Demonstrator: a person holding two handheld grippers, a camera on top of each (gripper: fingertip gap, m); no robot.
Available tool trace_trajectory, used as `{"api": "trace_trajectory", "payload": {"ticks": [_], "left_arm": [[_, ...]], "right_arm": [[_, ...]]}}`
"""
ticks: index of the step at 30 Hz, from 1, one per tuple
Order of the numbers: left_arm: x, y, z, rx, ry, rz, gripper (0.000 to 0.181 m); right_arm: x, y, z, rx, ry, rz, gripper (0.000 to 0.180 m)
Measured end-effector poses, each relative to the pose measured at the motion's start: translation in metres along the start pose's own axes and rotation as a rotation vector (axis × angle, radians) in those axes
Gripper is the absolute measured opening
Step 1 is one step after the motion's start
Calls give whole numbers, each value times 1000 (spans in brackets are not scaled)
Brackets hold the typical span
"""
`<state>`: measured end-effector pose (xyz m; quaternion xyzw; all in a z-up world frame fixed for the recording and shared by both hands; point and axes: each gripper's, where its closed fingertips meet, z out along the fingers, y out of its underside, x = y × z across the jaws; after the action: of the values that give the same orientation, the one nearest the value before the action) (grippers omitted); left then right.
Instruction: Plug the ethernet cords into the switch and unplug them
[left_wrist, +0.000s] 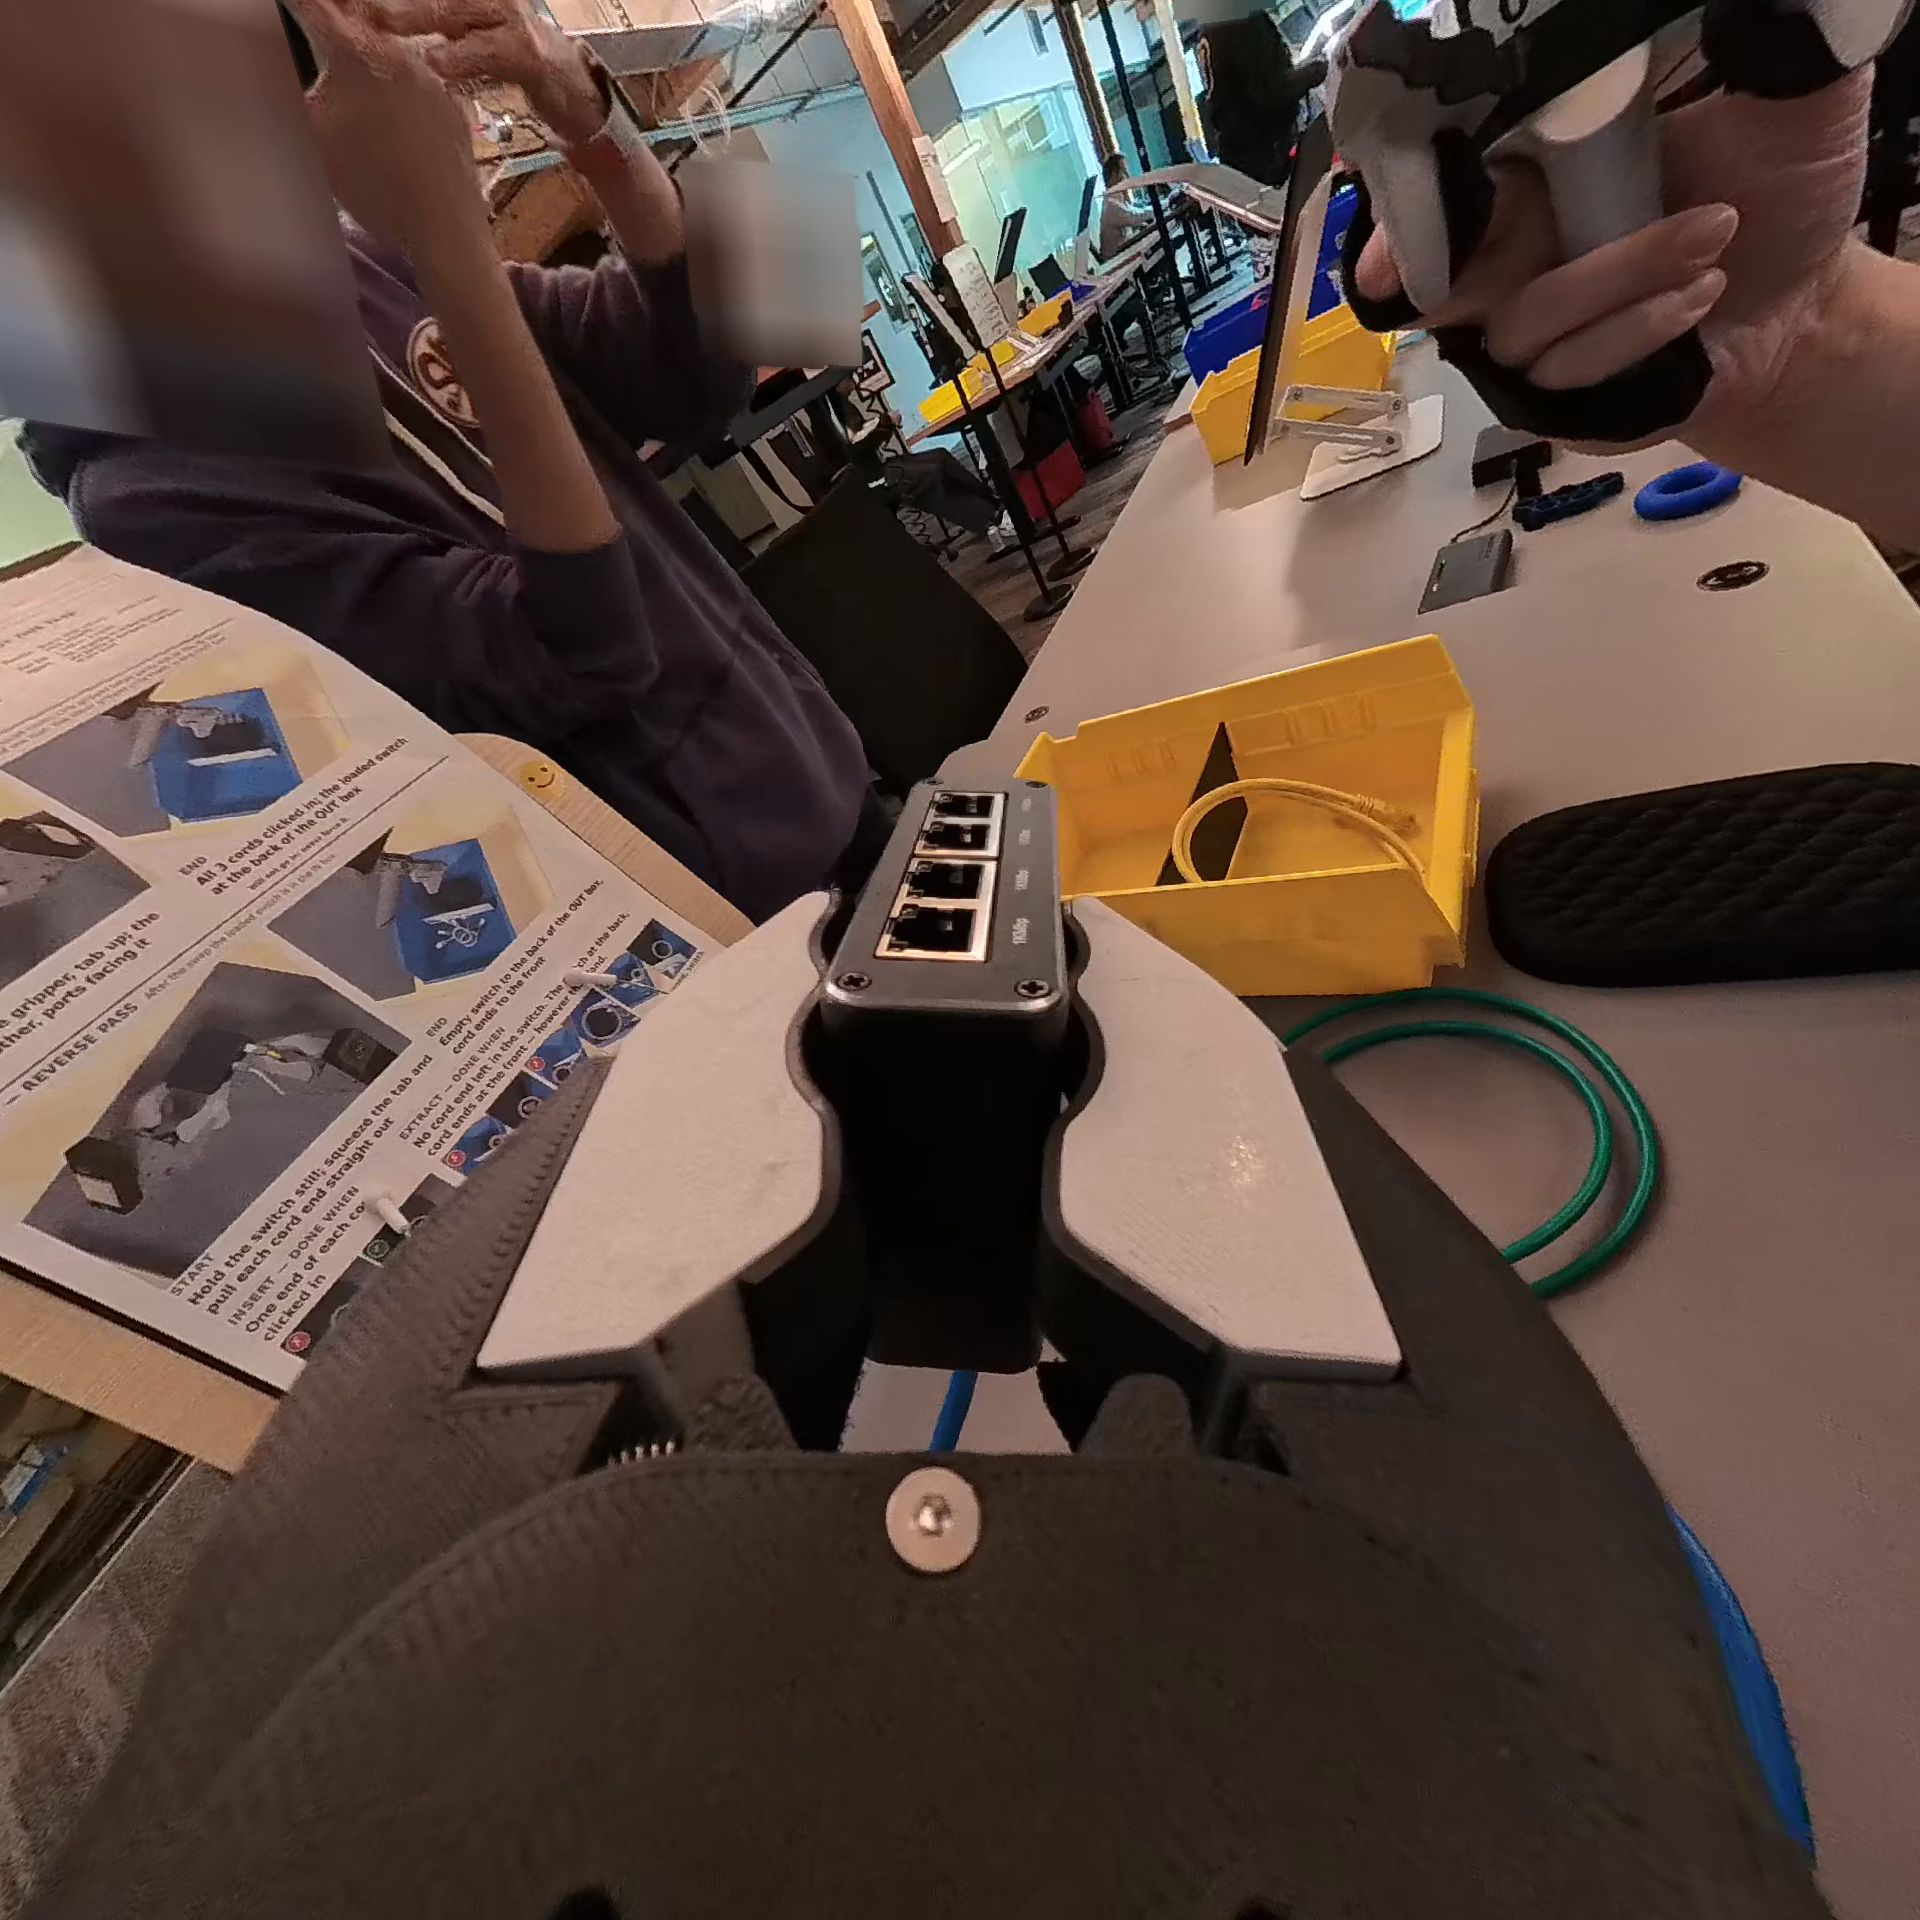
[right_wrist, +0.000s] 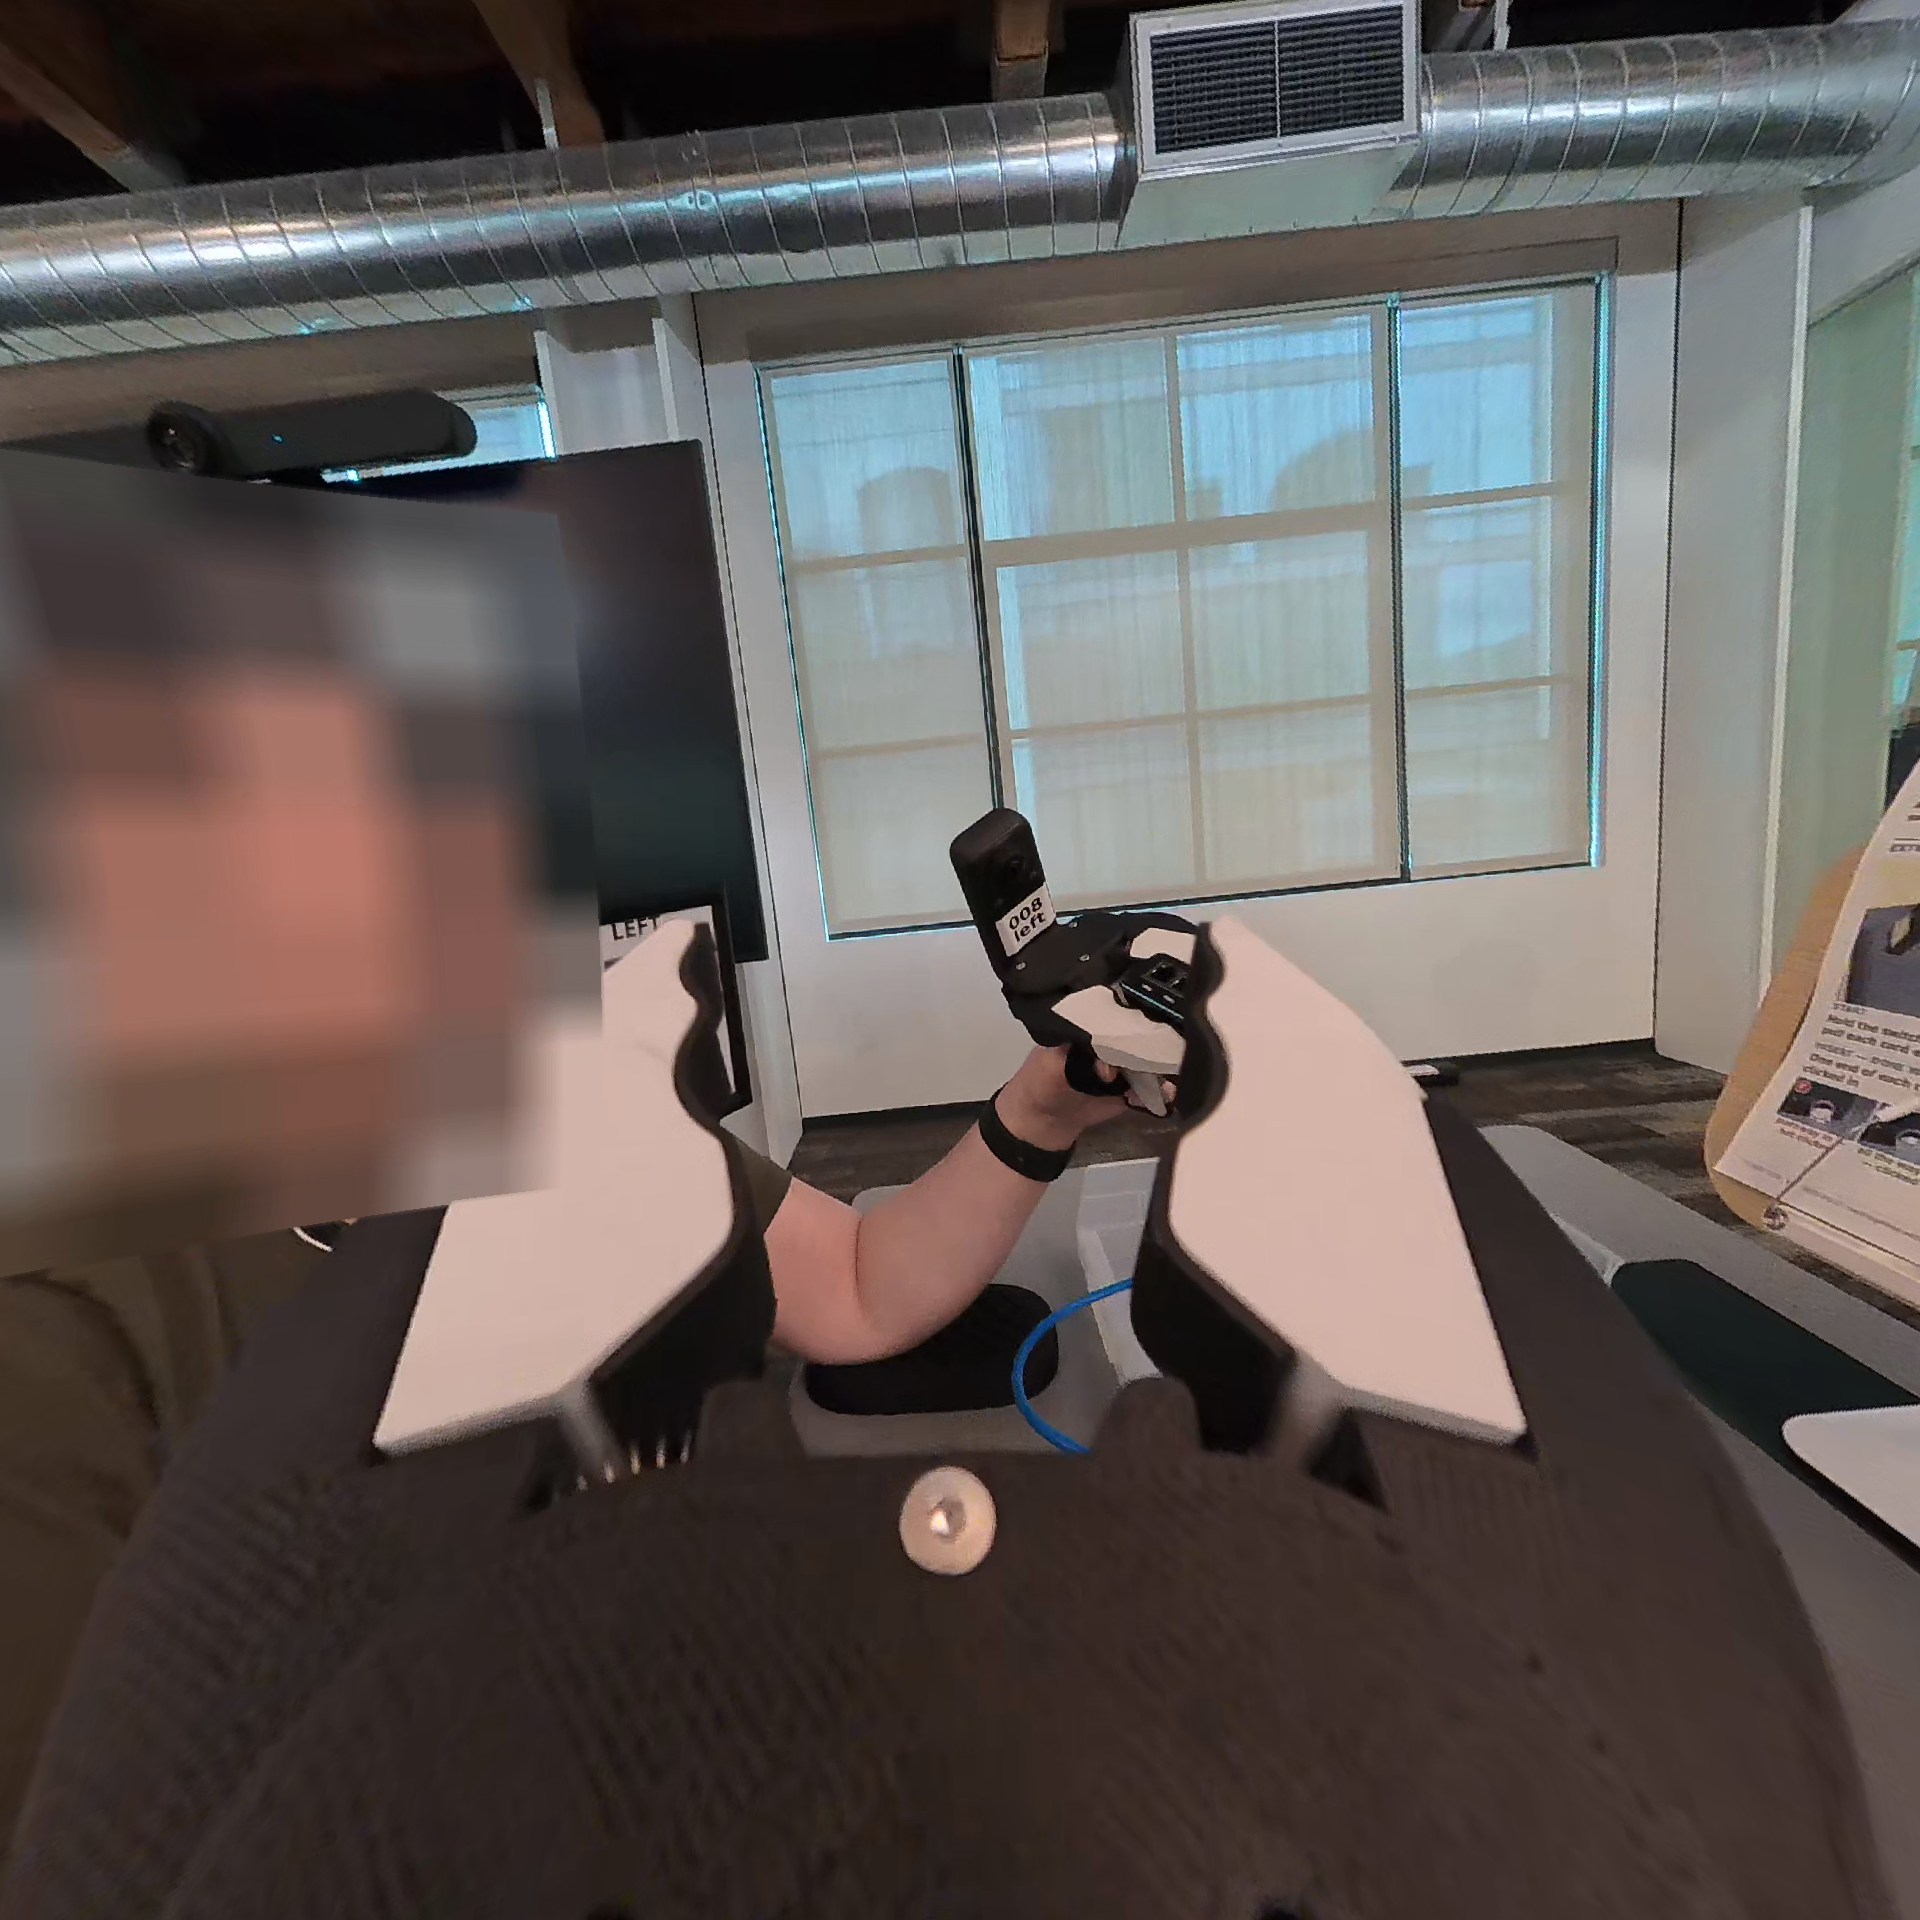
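My left gripper (left_wrist: 948, 935) is shut on a black ethernet switch (left_wrist: 940, 1049) and holds it above the table's edge with its row of ports facing up; the ports I can see are empty. A yellow cord (left_wrist: 1288, 821) lies in a yellow bin (left_wrist: 1268, 945). A green cord (left_wrist: 1600, 1132) is coiled on the table. A blue cord (left_wrist: 951, 1413) shows below the switch. My right gripper (right_wrist: 951, 966) is open and empty, raised high. It looks back at the left gripper (right_wrist: 1127, 1023) with the switch (right_wrist: 1158, 982) and at the blue cord (right_wrist: 1039, 1361).
An instruction board (left_wrist: 260, 935) stands at the left, with a seated person (left_wrist: 540, 582) behind it. A black padded rest (left_wrist: 1714, 873) lies right of the bin. Farther back are a stand (left_wrist: 1351, 431), another yellow bin (left_wrist: 1340, 353) and a blue ring (left_wrist: 1688, 490). Some 25 cm of space lies between my two pairs of fingers.
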<state>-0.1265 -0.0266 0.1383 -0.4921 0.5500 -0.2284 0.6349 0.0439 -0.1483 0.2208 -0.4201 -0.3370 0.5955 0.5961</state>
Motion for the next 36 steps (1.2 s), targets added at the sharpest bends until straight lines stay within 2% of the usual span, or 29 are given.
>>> {"api": "trace_trajectory", "payload": {"ticks": [18,24,30,34,35,36], "left_arm": [[-3,-2,-2,11,-15,9,37],[-2,-4,-4,17,-15,7,37],[-4,-4,-6,22,-21,5,37],[-5,-5,-7,24,-22,2,36],[-5,-4,-7,24,-23,2,36],[-5,-4,-7,23,-23,2,36]], "right_arm": [[10,9,1,-60,73,-57,80],[7,5,-2,-35,36,-40,79],[-6,-5,-10,35,-46,-125,78],[-10,2,-19,6,-95,-131,55],[-12,2,-22,11,-117,-122,46],[-15,3,-25,12,-143,-124,27]]}}
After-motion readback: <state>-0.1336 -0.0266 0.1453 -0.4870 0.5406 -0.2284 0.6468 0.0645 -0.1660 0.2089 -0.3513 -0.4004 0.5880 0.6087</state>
